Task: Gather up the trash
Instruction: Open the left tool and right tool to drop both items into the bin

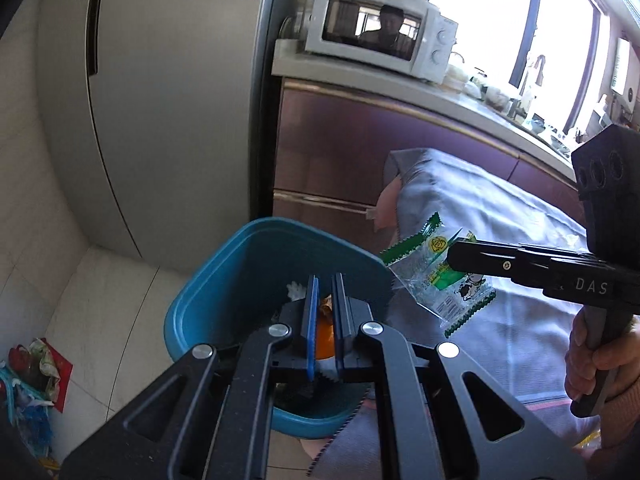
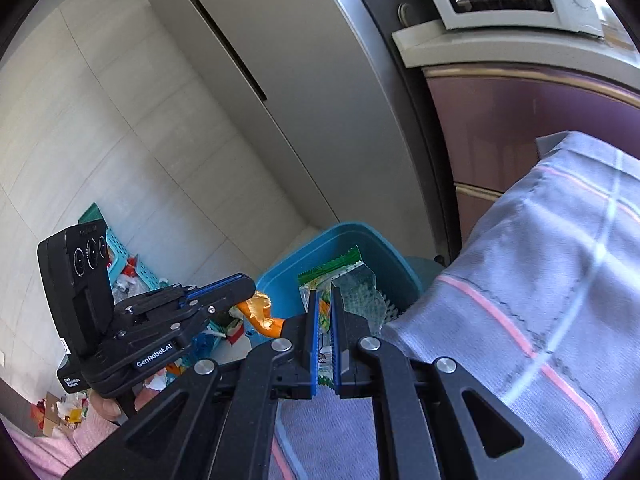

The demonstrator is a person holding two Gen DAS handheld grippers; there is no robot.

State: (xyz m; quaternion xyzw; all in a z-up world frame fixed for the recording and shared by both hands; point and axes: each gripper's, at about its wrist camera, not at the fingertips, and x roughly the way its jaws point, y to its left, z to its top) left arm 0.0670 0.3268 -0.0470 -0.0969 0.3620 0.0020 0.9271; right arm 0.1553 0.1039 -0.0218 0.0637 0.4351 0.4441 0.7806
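A: Starting at the left, we see a heap of colourful crumpled litter on the pale tiled floor [image 1: 32,384], against the white wall, and behind it the tall grey refrigerator door [image 1: 160,100].

B: Next comes the blue plastic waste bin [image 1: 208,300], standing on the floor just beside the bench draped in a lilac checked cloth [image 2: 540,320]. Our left claw [image 1: 323,312] hangs over its mouth, jaws pressed together on a scrap of orange wrapper [image 1: 324,340].

A: From the right wrist view we see that same orange wrapper [image 2: 260,312] dangling from the left claw [image 2: 240,290] above the bin [image 2: 280,276]. Something white lies inside the bin, though we can't quite tell what it is.

B: Further right, our right claw [image 2: 325,316] is pinching a clear plastic snack packet with green serrated edges [image 2: 340,276]. In the left wrist view that packet [image 1: 436,276] hangs at the bin's rim, over the edge of the cloth [image 1: 500,220], with the right claw [image 1: 454,256] reaching in from the side.

A: And a hand [image 1: 588,360] grips its handle. Behind, a white toaster oven [image 1: 380,28] sits on the kitchen worktop [image 1: 460,96].
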